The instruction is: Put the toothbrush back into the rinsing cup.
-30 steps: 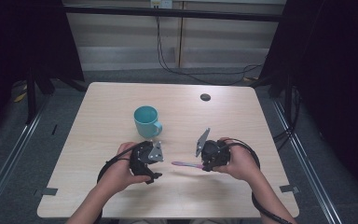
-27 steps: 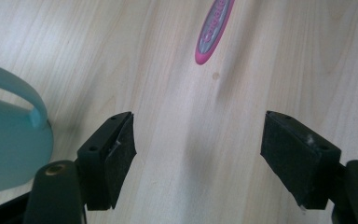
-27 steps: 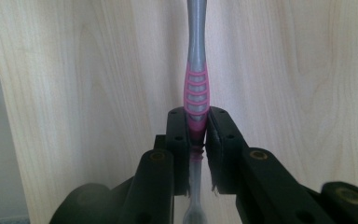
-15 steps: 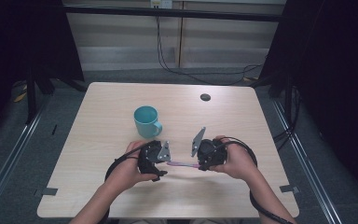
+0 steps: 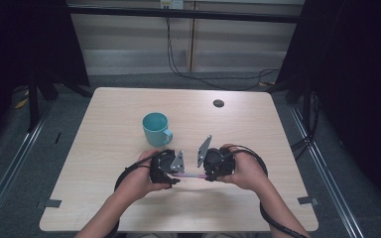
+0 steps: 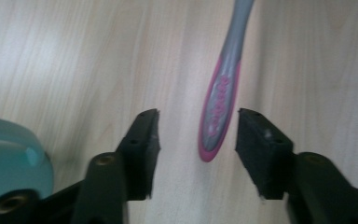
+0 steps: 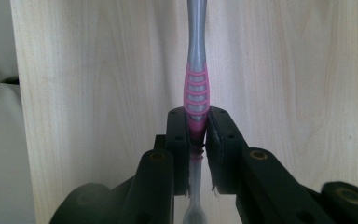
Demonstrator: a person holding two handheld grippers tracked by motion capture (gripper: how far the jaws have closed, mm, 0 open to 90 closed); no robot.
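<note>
A pink and grey toothbrush (image 5: pixel 191 175) hangs level just above the table between my two grippers. My right gripper (image 7: pixel 197 135) is shut on the toothbrush (image 7: pixel 196 88) near its neck, and its handle runs away from the jaws. My left gripper (image 6: pixel 196 140) faces it, and the handle's end (image 6: pixel 219 107) lies between the jaws, nearer the right pad (image 6: pixel 261 144). Neither pad touches the handle. These jaws have just been closing. In the high view the left gripper (image 5: pixel 178 176) and right gripper (image 5: pixel 207 174) stand close together at the table's near middle.
A teal cup (image 5: pixel 155 128) stands just beyond my left hand, and the cup (image 6: pixel 9 158) also shows beside the left jaw. A small dark disc (image 5: pixel 219 103) lies at the far right of the wooden table (image 5: pixel 104 148). Cables trail from both grippers.
My left gripper has moved right to the toothbrush's free end, and its jaws have narrowed around it. The right gripper has shifted slightly left with the toothbrush still held.
</note>
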